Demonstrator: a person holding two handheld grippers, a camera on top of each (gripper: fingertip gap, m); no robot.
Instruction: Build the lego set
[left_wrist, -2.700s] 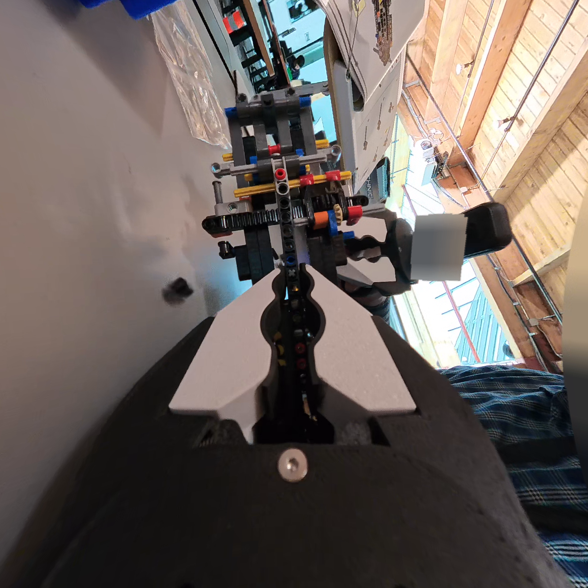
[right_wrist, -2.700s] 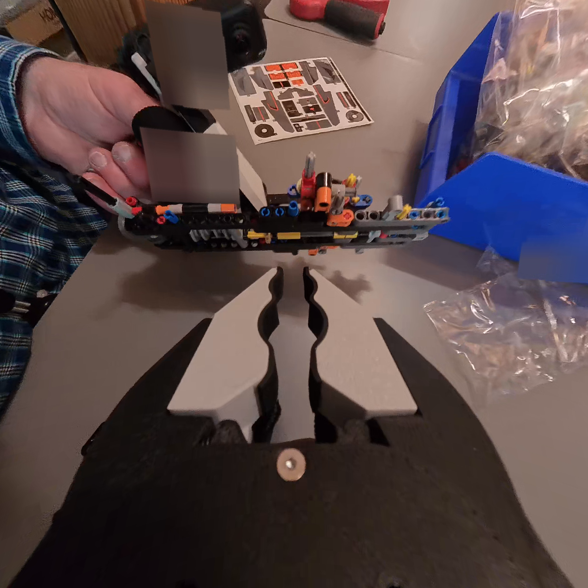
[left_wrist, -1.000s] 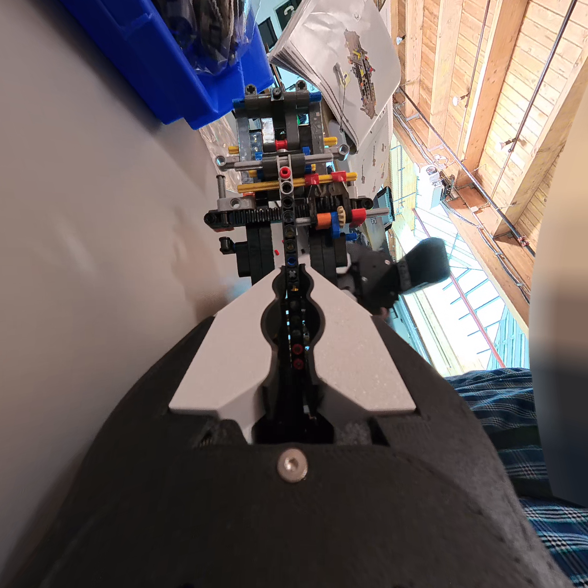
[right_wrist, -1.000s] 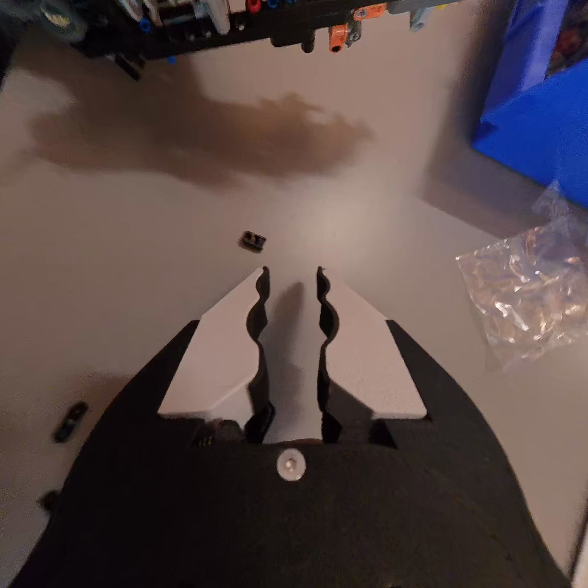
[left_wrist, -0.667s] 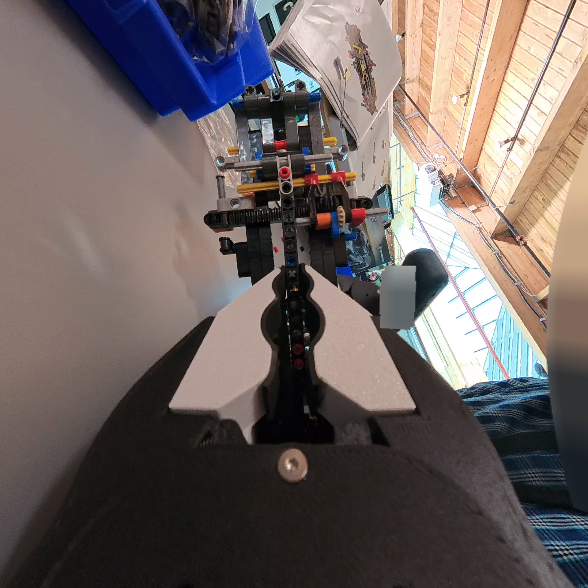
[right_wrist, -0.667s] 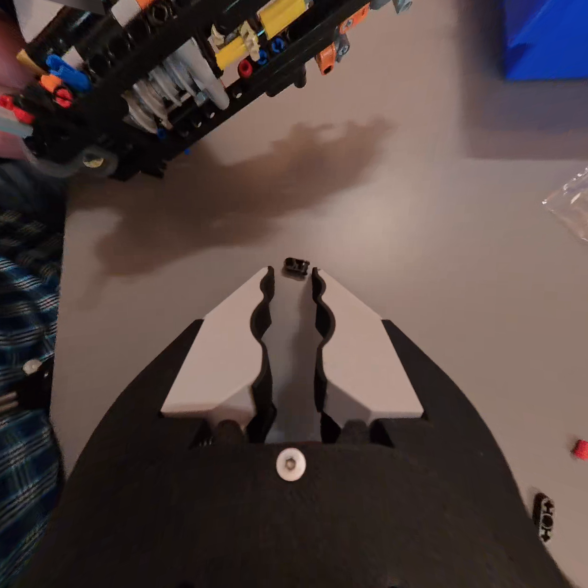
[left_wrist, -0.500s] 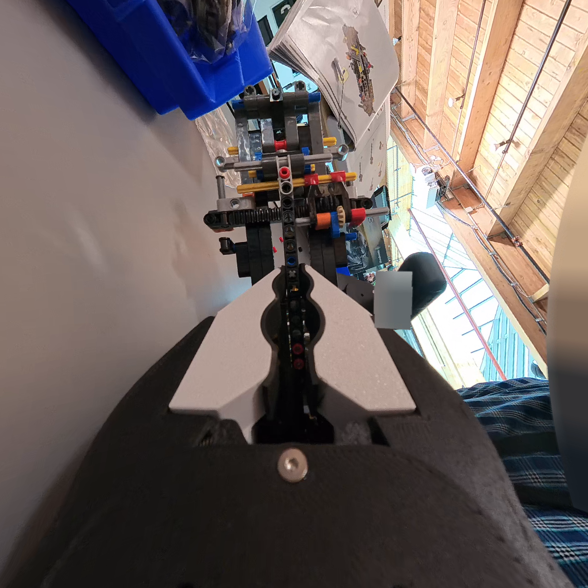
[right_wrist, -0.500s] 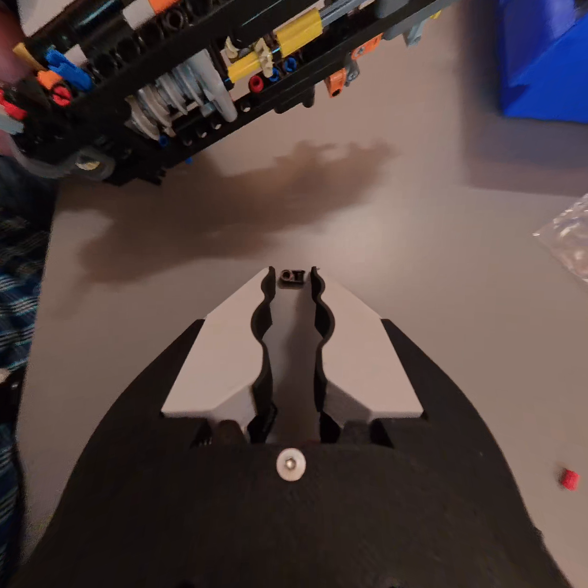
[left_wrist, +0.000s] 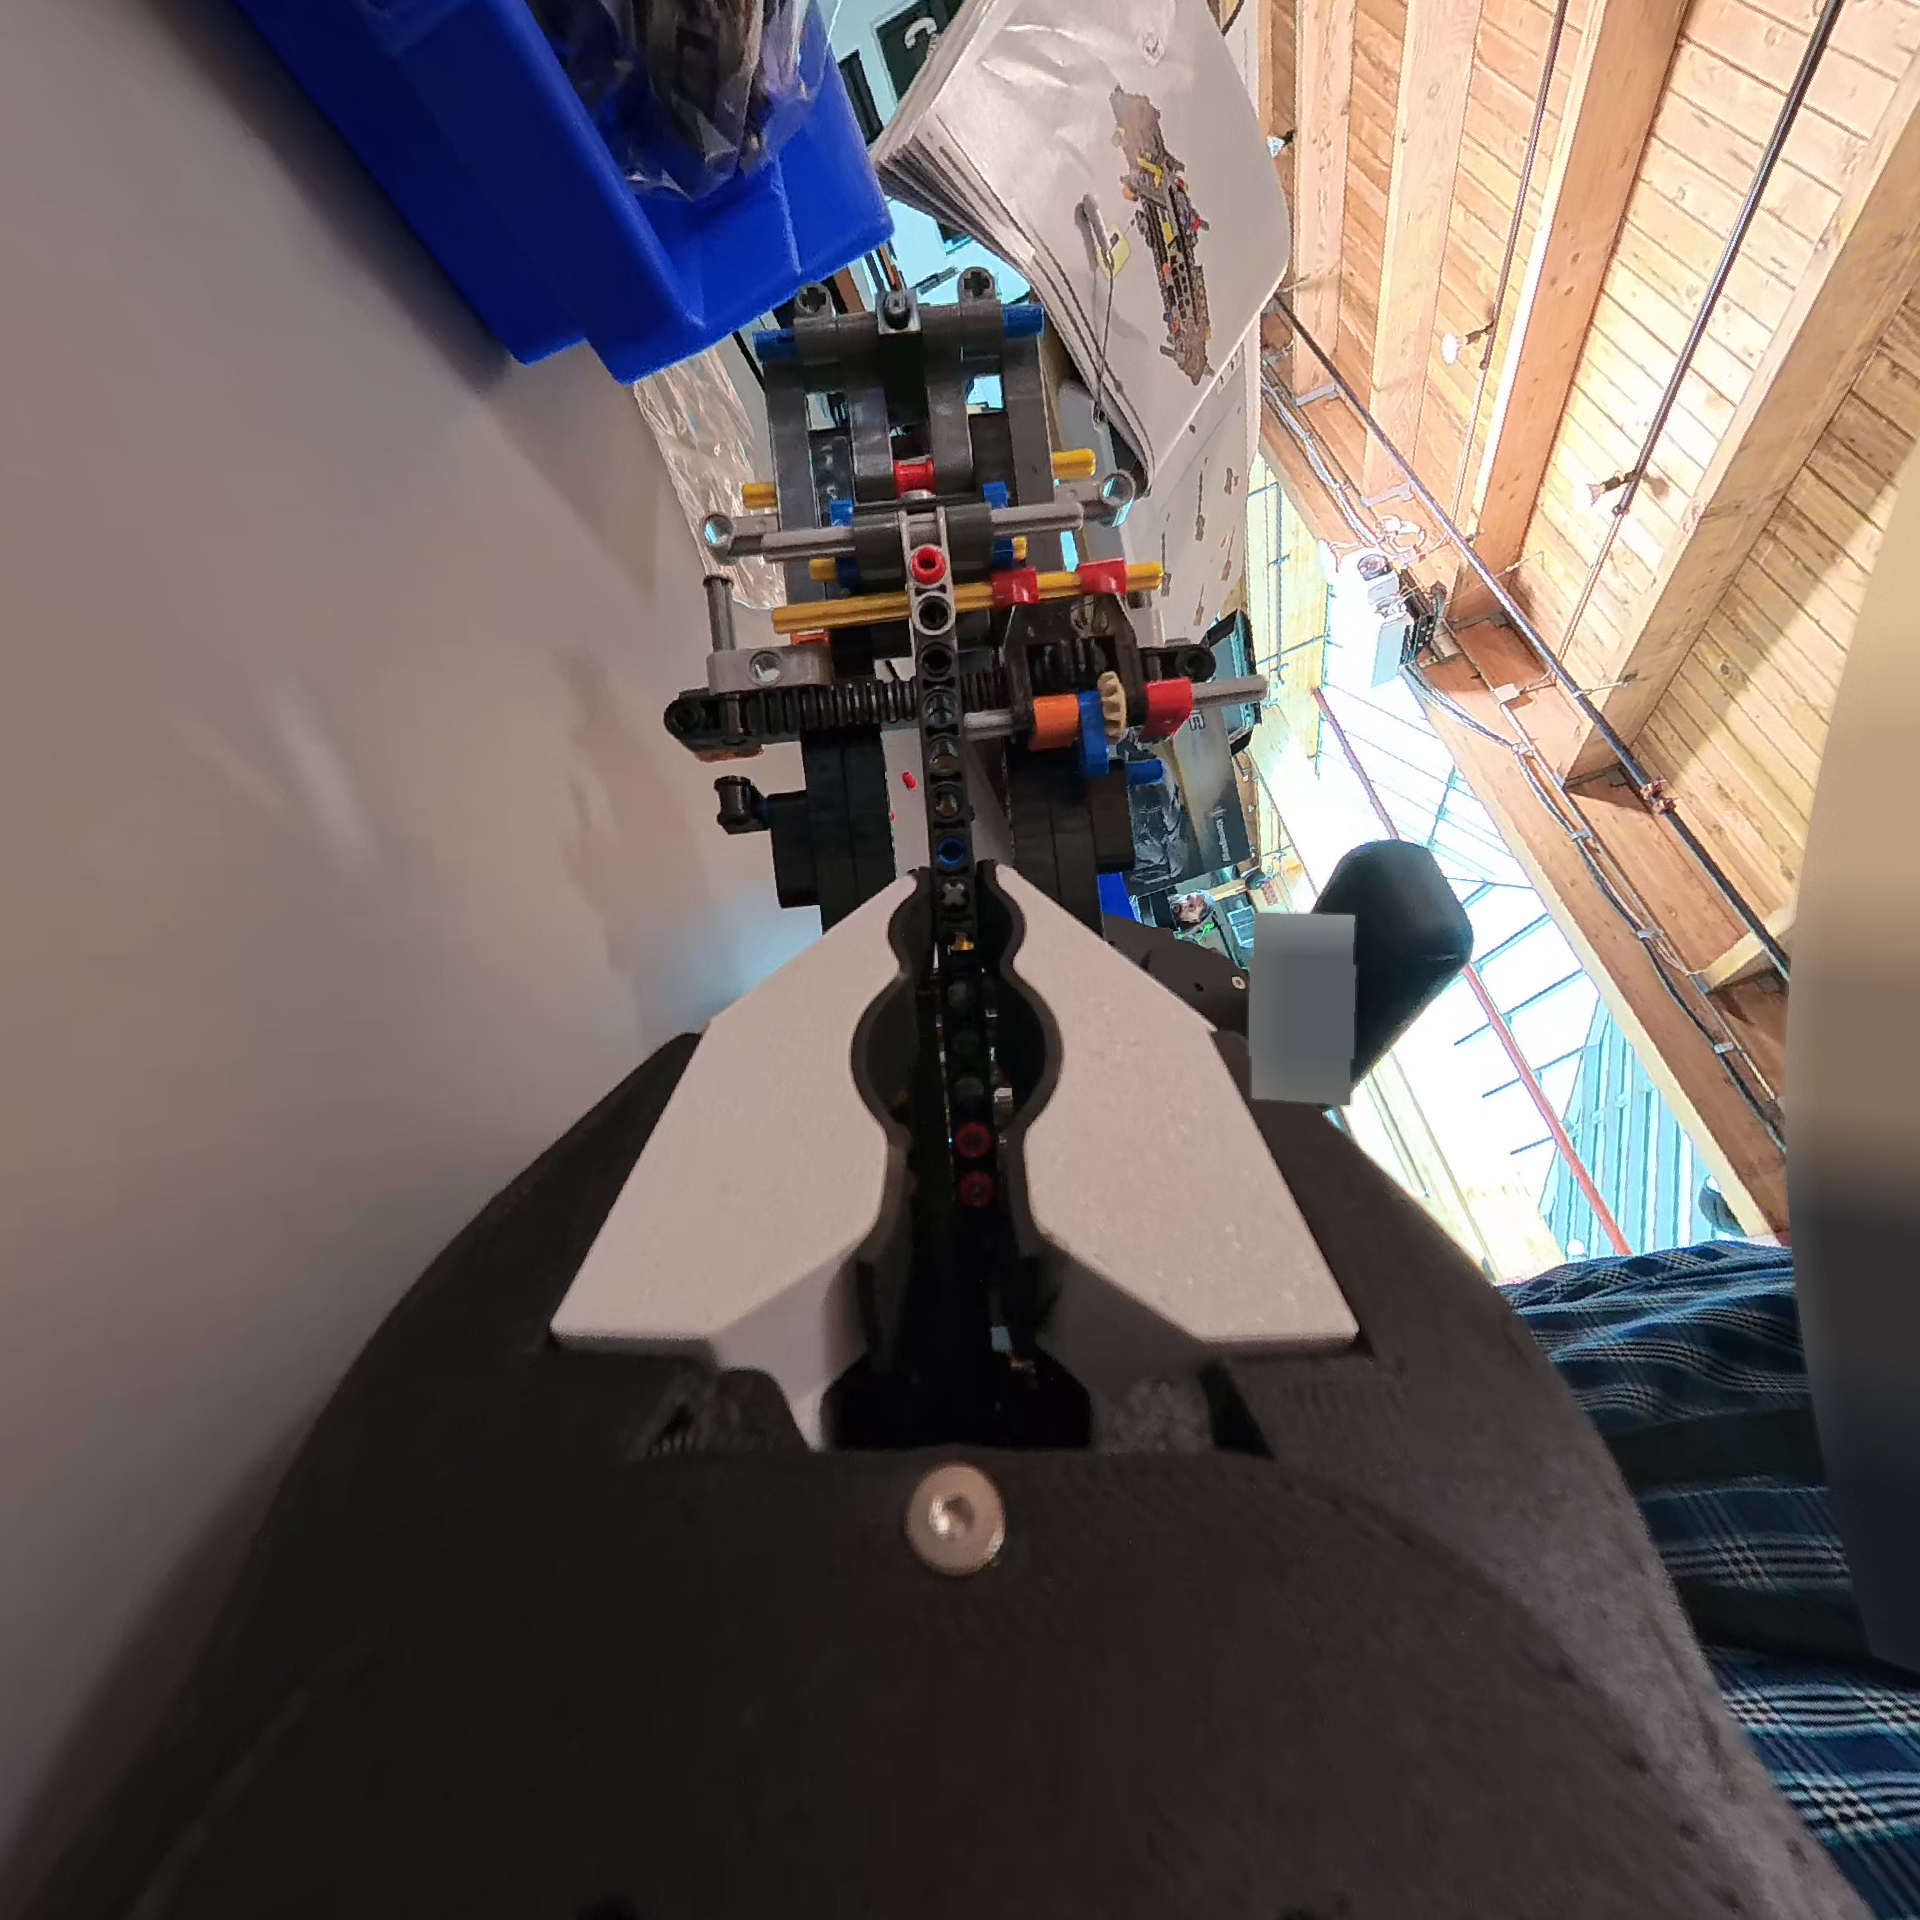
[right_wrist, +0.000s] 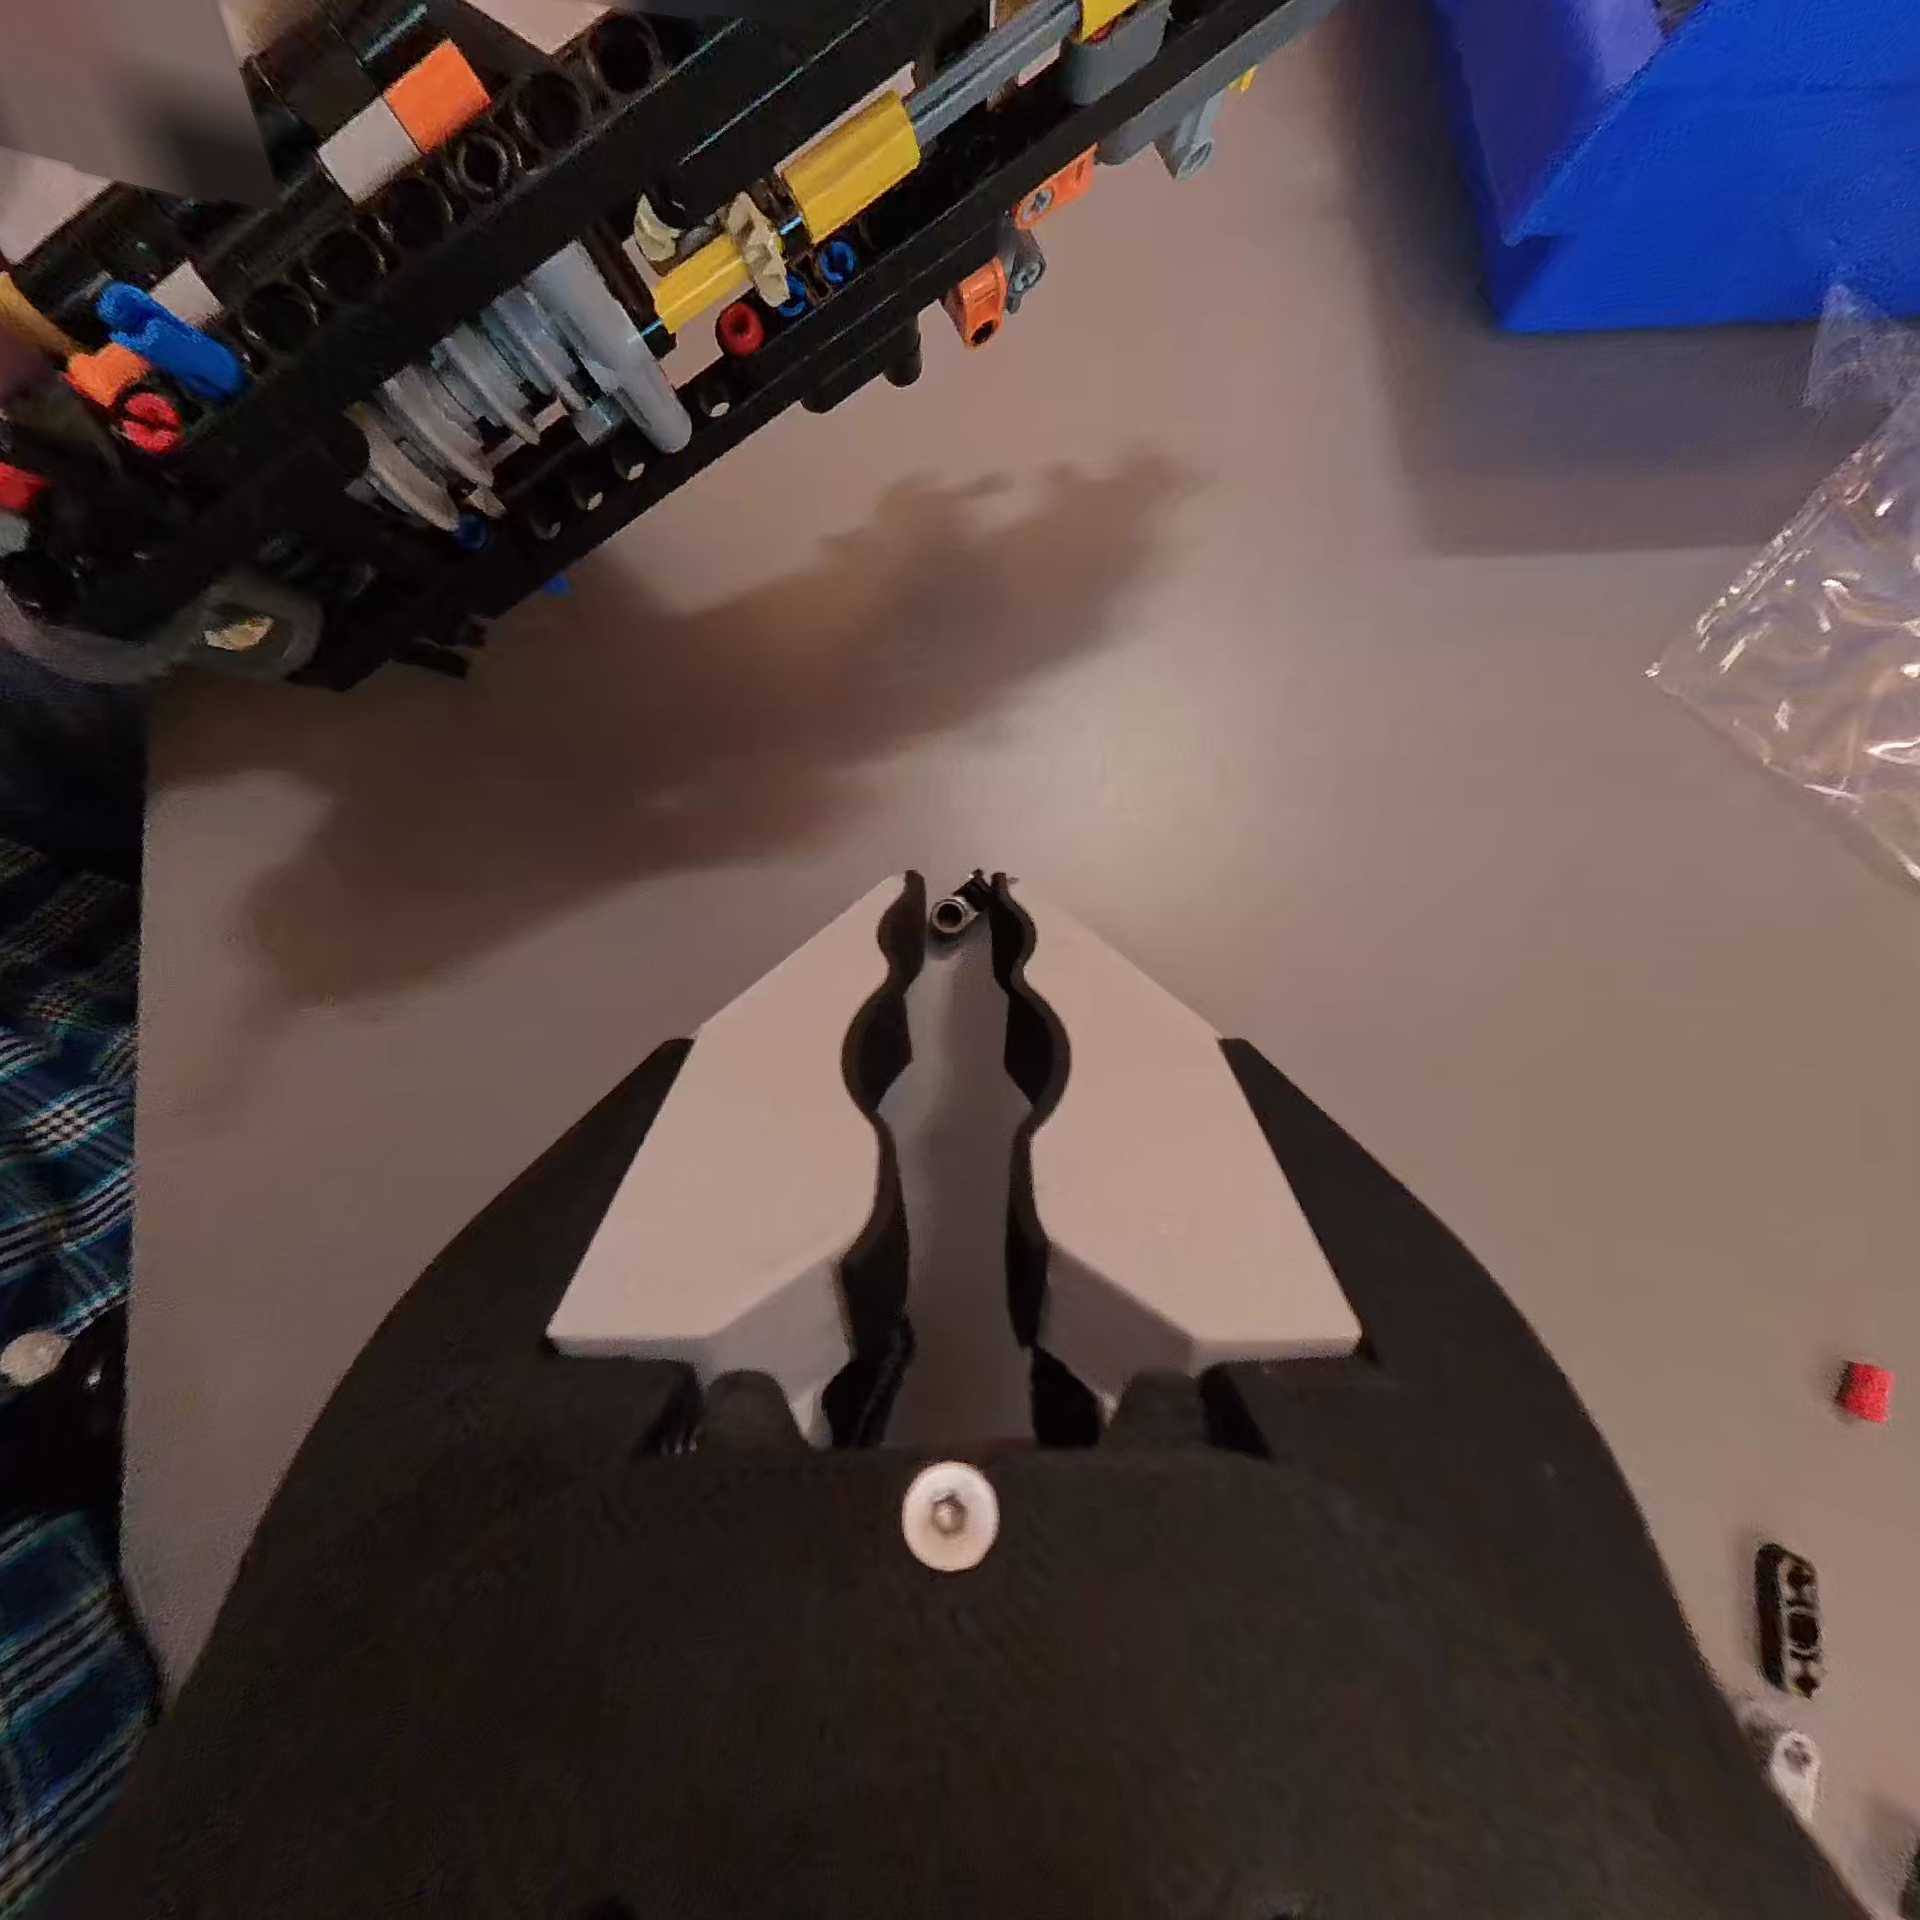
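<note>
My right gripper (right_wrist: 956, 902) pinches a small black connector (right_wrist: 953, 914) at its tips, mid-frame above the table (right_wrist: 1299, 831). My left gripper (left_wrist: 954, 894) is clamped on the lego model (left_wrist: 935, 644), which fills the right view's upper left.

Small connector (right_wrist: 948, 916) between tips of right gripper (right_wrist: 954, 902), on table (right_wrist: 1299, 935). Lego assembly (right_wrist: 540, 270) far left, above table. Bin (right_wrist: 1704, 166) far right; plastic bag (right_wrist: 1829, 665) right, nearer. Loose pieces (right_wrist: 1789, 1631) near right.

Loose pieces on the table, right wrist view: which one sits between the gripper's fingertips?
The small black connector; the red piece and black link lie off right.
</note>
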